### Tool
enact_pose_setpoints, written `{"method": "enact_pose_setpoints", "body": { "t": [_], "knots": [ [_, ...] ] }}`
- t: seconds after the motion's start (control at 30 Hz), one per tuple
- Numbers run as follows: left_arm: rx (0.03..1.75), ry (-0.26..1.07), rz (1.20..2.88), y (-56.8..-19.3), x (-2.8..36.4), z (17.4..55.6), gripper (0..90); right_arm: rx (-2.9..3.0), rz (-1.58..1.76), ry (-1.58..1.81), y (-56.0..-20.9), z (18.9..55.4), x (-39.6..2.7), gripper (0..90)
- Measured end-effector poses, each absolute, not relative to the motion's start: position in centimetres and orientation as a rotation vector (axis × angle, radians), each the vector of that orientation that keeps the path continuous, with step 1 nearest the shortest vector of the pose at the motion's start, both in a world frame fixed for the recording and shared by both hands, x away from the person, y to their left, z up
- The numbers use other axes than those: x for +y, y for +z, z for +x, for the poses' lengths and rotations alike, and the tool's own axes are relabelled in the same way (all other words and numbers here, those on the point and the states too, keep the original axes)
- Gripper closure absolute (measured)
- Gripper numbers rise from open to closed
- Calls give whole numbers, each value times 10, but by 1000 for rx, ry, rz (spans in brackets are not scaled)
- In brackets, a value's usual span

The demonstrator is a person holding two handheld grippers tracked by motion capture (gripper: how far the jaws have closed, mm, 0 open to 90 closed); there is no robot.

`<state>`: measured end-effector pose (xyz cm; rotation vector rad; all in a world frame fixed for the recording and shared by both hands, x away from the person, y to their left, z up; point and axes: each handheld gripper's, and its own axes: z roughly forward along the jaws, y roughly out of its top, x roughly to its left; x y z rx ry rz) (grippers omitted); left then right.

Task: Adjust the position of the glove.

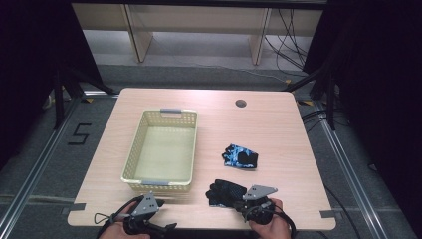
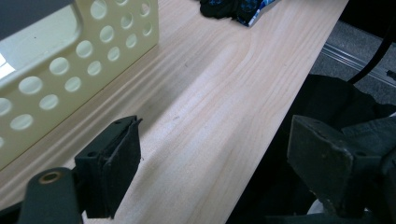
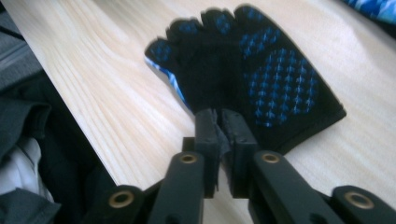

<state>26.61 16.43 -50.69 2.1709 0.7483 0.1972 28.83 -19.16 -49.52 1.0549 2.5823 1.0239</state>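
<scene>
We have two gloves on the pale wooden desk (image 1: 278,124). The black fingerless glove with blue grip dots (image 3: 261,79) lies flat at the six o'clock edge of the desk, and a second black-and-blue patterned glove (image 1: 240,156) rests near the centre, toward four o'clock. A cream perforated plastic basket with grey handles (image 1: 132,149) stands at about nine o'clock, with nothing in it that we can see.

Our right hand-held gripper (image 3: 219,135) has its jaws pressed nearly together on the cuff edge of the dotted glove, pinching a fold of the fabric. Our left hand-held gripper (image 2: 210,158) hangs wide open over the near desk edge, holding nothing.

We judge the glove light, soft and floppy; it will likely drape and swing when lifted, though the rubbery dots should resist slipping. The cuff hem looks like the firmest place to take it.

The high view gives us the basket's position relative to both gloves. The right gripper view shows the pinch itself and the dot pattern. The left gripper view shows the basket's holed wall close by and dark clothing below the desk edge.
</scene>
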Motion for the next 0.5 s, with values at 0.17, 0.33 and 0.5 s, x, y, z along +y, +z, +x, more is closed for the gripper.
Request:
{"method": "enact_pose_setpoints", "body": {
  "t": [0.17, 0.33, 0.5],
  "knots": [
    [725, 196, 2188, -507, 165, 268, 171, 2484, 1008, 1090, -480, 291, -199, 750],
    [744, 188, 2181, -507, 165, 267, 172, 2393, 1011, 1109, -472, 311, -213, 681],
    [740, 200, 2172, -507, 166, 269, 173, 2329, 1045, 1082, -465, 345, -220, 649]
  ]
}}
